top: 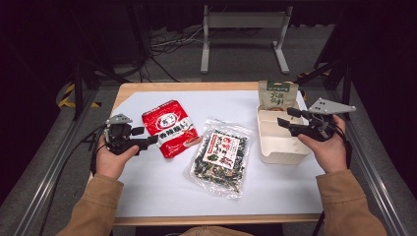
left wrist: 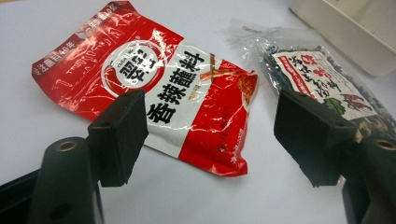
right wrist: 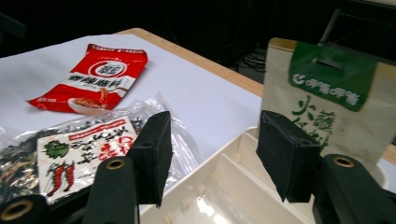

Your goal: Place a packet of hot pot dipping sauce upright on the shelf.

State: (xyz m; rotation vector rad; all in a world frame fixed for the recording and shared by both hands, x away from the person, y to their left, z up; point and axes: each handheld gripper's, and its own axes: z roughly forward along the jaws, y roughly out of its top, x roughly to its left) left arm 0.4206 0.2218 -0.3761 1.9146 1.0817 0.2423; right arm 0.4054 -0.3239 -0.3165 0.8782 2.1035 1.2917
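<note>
two open grippers frame our work: our left gripper, jaws apart and empty, points at the red sachet, which lies just beside it toward the table's middle, long axis slanting away from us. our right gripper hovers, jaws apart, over the cream box, where a green pouch leans. between them lies a clear seaweed bag on the white sheet; beyond the table edge, a dark room with cables and a grey stand.

Wooden table, white sheet, red packet, clear packet, cream tray
</note>
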